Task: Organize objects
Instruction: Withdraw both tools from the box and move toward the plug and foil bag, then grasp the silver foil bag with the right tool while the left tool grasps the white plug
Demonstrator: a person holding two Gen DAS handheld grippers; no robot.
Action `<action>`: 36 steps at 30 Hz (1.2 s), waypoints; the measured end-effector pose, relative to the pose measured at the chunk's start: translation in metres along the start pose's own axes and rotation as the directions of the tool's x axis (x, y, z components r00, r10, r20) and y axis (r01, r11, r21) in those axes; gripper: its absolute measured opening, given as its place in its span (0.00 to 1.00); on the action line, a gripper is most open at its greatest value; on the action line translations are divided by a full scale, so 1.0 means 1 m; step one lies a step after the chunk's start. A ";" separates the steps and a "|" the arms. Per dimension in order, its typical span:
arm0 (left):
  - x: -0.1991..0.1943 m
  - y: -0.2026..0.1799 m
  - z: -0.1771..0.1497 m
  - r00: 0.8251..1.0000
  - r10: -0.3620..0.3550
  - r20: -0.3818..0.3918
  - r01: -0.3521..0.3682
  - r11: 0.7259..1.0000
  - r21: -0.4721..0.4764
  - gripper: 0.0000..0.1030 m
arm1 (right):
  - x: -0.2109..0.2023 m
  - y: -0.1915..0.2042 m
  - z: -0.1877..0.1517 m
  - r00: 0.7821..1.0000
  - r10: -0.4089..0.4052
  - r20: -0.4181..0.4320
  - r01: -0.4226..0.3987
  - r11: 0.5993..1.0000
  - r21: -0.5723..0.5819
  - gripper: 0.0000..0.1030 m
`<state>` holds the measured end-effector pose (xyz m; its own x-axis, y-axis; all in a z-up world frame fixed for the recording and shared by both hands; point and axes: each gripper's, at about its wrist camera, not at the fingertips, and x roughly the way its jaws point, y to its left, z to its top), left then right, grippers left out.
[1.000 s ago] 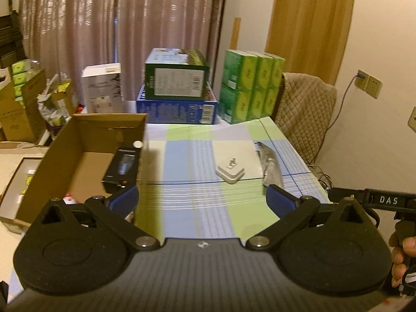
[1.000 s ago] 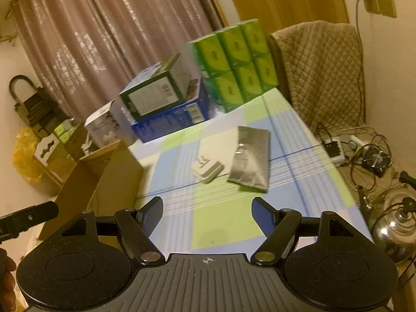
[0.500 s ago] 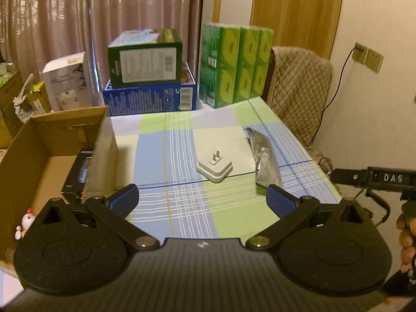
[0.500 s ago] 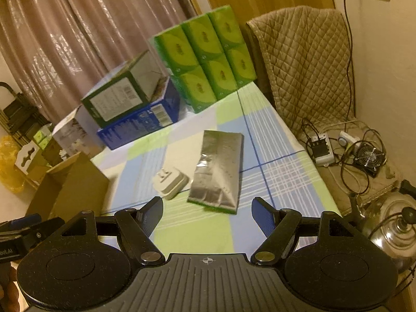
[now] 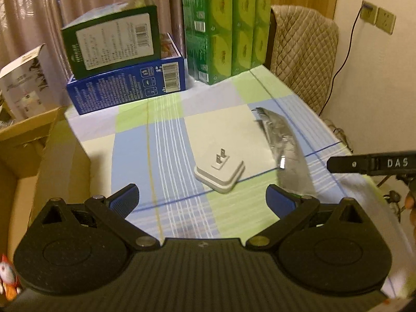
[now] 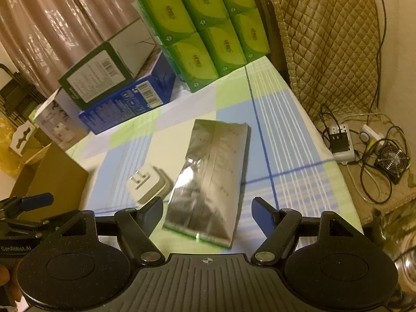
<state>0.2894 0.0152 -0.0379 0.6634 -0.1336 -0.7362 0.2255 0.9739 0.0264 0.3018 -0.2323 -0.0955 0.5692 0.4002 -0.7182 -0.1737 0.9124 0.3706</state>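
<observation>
while both grippers hover above the checked tablecloth (image 5: 166,140), neither holds anything. the left gripper (image 5: 201,199) has its blue-padded fingers (image 5: 124,200) spread wide apart. the white plug adapter (image 5: 220,171) lies flat on the cloth, prongs up, just ahead of the gap between those fingers and slightly toward the right fingertip, without touching either one. the silver foil pouch (image 5: 286,150) lies just beside the adapter on its right; its near end sits close behind the left gripper's right fingertip.

the right gripper (image 6: 206,215) is likewise spread wide. in its view, the silver foil pouch (image 6: 212,179) lies lengthwise on the cloth with its near end between the two fingers (image 6: 265,215), apart from both. the white plug adapter (image 6: 147,183) rests just left of the pouch, ahead of the left fingertip.

a cardboard box (image 5: 33,156) stands open at the table's left edge. at the far side, a dark green carton (image 5: 111,39) sits on a blue carton (image 5: 127,85), next to a pack of green tissue boxes (image 5: 223,28). a quilted chair cover (image 6: 330,41) is beside the table on the right.
</observation>
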 end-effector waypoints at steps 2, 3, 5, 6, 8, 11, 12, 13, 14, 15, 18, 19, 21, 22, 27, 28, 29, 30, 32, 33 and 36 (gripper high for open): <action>0.014 0.000 0.006 1.000 0.005 -0.014 -0.004 1.000 0.021 0.99 | 0.012 0.001 0.008 1.000 -0.002 -0.007 0.002 1.000 -0.014 0.70; 0.019 0.000 0.009 1.000 0.008 -0.018 -0.008 0.999 0.033 0.99 | 0.018 0.001 0.012 1.000 -0.001 -0.010 0.001 1.000 -0.018 0.70; 0.029 0.000 0.015 1.000 0.018 -0.026 -0.017 0.999 0.051 0.99 | 0.032 0.002 0.019 1.000 -0.002 -0.023 0.002 1.000 -0.024 0.70; 0.033 0.000 0.018 0.999 0.020 -0.029 -0.018 0.998 0.054 0.99 | 0.038 0.002 0.021 1.000 -0.007 -0.030 0.006 1.000 -0.028 0.70; 0.040 0.001 0.023 0.999 0.019 -0.035 -0.017 0.998 0.056 0.99 | 0.049 0.001 0.026 0.999 -0.025 -0.039 0.023 0.999 -0.037 0.70; 0.046 0.001 0.026 0.999 0.016 -0.036 -0.013 0.998 0.065 0.99 | 0.065 -0.002 0.030 0.998 -0.040 -0.053 0.038 0.999 -0.039 0.70; 0.047 0.001 0.027 0.999 0.012 -0.037 -0.010 0.998 0.067 0.99 | 0.070 -0.004 0.030 0.998 -0.035 -0.058 0.033 0.999 -0.032 0.70; 0.048 0.001 0.027 0.999 0.010 -0.039 -0.008 0.998 0.069 0.99 | 0.074 -0.005 0.030 0.997 -0.030 -0.064 0.028 0.999 -0.024 0.70; 0.050 0.001 0.028 0.999 0.008 -0.042 -0.005 0.998 0.070 0.99 | 0.078 -0.006 0.030 0.997 -0.028 -0.070 0.026 0.999 -0.022 0.70; 0.051 0.002 0.029 0.999 0.005 -0.043 -0.002 0.998 0.070 0.99 | 0.082 -0.006 0.030 0.997 -0.029 -0.077 0.028 0.999 -0.023 0.70; 0.055 0.001 0.030 0.999 0.000 -0.049 0.003 0.998 0.071 0.99 | 0.092 -0.006 0.028 0.995 -0.026 -0.098 0.024 1.000 -0.015 0.70; 0.056 0.001 0.030 0.999 -0.001 -0.052 0.005 0.998 0.070 0.99 | 0.094 -0.006 0.027 0.995 -0.026 -0.101 0.025 1.000 -0.012 0.67; 0.059 0.000 0.029 0.998 -0.008 -0.056 0.012 0.997 0.071 0.99 | 0.094 -0.005 0.025 0.995 -0.039 -0.095 0.038 0.999 -0.016 0.65; 0.060 0.000 0.029 0.998 -0.009 -0.059 0.013 0.997 0.073 0.99 | 0.093 -0.004 0.025 0.994 -0.044 -0.095 0.042 0.999 -0.025 0.62; 0.069 -0.004 0.028 0.997 -0.018 -0.081 0.026 0.996 0.088 0.98 | 0.084 -0.002 0.024 0.992 -0.060 -0.110 0.054 0.997 -0.051 0.53; 0.071 -0.006 0.028 0.996 -0.020 -0.086 0.028 0.995 0.093 0.97 | 0.081 0.000 0.023 0.991 -0.070 -0.112 0.063 0.996 -0.064 0.52; 0.074 -0.007 0.029 0.995 -0.023 -0.094 0.032 0.994 0.101 0.94 | 0.076 0.002 0.020 0.990 -0.083 -0.113 0.074 0.994 -0.084 0.51; 0.077 -0.009 0.030 0.994 -0.023 -0.104 0.034 0.994 0.105 0.93 | 0.073 0.003 0.017 0.989 -0.092 -0.113 0.081 0.992 -0.095 0.51; 0.084 -0.012 0.031 0.993 -0.032 -0.114 0.046 0.992 0.118 0.92 | 0.063 0.001 0.007 0.989 -0.097 -0.116 0.086 0.992 -0.095 0.51; 0.087 -0.014 0.031 0.993 -0.032 -0.117 0.047 0.991 0.126 0.92 | 0.058 -0.001 0.002 0.989 -0.097 -0.116 0.087 0.992 -0.087 0.51; 0.098 -0.019 0.031 0.992 -0.039 -0.123 0.059 0.985 0.161 0.89 | 0.043 -0.007 -0.014 0.989 -0.099 -0.108 0.091 0.993 -0.073 0.51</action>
<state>0.3723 -0.0223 -0.0898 0.5613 -0.1482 -0.8142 0.3760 0.9221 0.0914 0.3161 -0.2206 -0.1369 0.4932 0.3152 -0.8108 -0.1792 0.9489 0.2598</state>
